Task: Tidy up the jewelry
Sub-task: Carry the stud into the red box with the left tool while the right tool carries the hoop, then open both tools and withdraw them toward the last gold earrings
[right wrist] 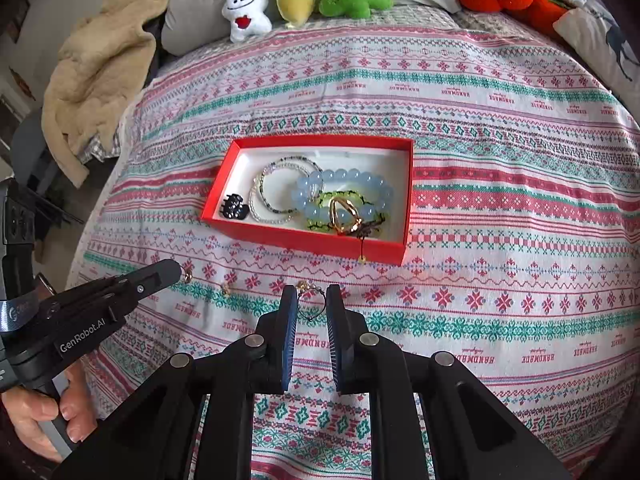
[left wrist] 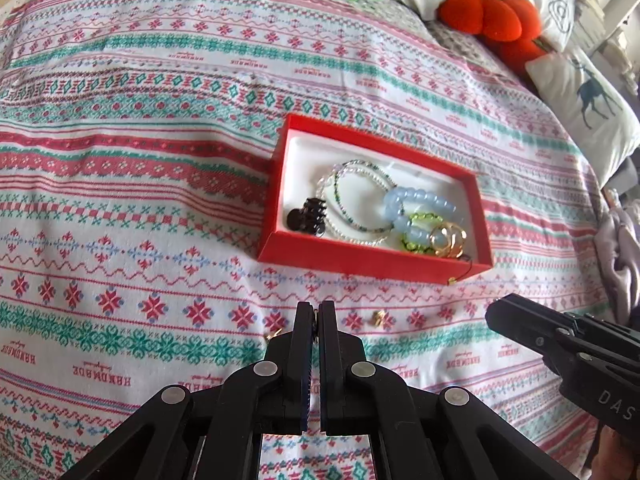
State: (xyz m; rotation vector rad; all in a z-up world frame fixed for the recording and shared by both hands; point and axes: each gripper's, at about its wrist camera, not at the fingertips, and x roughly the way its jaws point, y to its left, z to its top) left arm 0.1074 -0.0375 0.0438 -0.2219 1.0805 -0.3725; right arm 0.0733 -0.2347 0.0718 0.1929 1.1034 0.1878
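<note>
right wrist: right gripper (right wrist: 312, 300) straddles a thin ring (right wrist: 310, 300) (fingers apart, not touching).

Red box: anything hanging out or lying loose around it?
Yes. A dark cord dangles over the red box's near wall. Small gold pieces and a thin ring lie loose on the bedspread.

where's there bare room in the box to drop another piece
The far-left part of the red box, behind the black clip and left of the clear bead bracelets, shows bare white lining. The near-right end is crowded: blue bracelet, green bracelet and gold ring overlap.
</note>
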